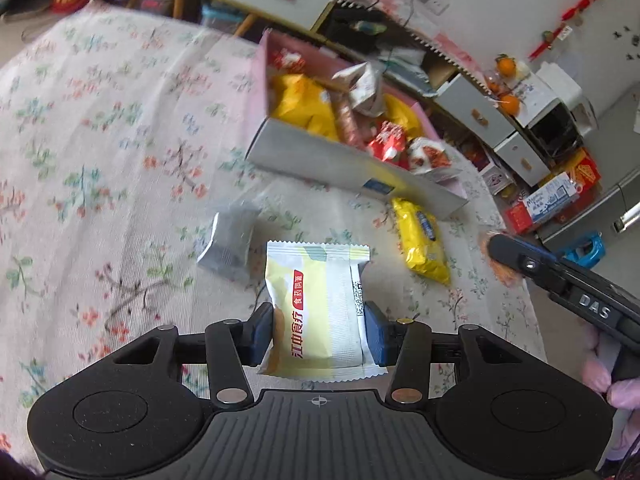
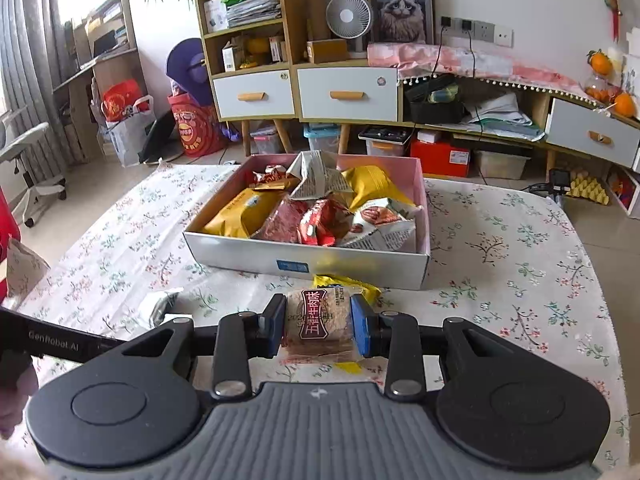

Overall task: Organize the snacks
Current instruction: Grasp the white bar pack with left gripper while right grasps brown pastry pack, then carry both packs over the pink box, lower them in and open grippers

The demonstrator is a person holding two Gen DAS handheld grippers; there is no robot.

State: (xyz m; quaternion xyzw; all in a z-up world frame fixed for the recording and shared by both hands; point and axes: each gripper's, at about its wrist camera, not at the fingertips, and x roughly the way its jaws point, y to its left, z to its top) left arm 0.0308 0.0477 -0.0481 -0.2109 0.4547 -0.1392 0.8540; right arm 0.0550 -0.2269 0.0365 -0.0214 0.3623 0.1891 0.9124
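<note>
Item 1. Left gripper [image 1: 319, 330]: jaws closed on a pale yellow-and-white snack packet [image 1: 320, 312] with a red label strip. The packet stands between the two blue pads, pinched at its lower sides; its crimped top edge reaches well forward of the jaws, its bottom edge lies behind them. It is lifted clear of the counter [image 1: 100, 140], which wears a floral cloth.

Item 2. Right gripper [image 2: 319, 330]: jaws closed on a brown beef-snack packet [image 2: 320, 326] with a dark red label. The packet sits squarely between the pads, both sides touched, its top just level with the pad tips.

Item 3. Snack box [image 2: 240, 250], white outside and pink inside, on the counter ahead of both grippers. Holds yellow bags, red wrappers, a grey-and-white crumpled bag, heaped above the rim.

Item 4. Yellow packet [image 1: 422, 242], loose on the cloth, just beside the box's near wall; in the right wrist view its edge [image 2: 348, 282] shows behind the held beef snack.

Item 5. Silver-grey packet [image 1: 230, 240], loose on the cloth, left of the yellow one, near the left gripper's packet but apart from it.

Item 6. The right gripper's body shows at the right edge of the left wrist view, with an orange-toned item at its tip, blurred.
</note>
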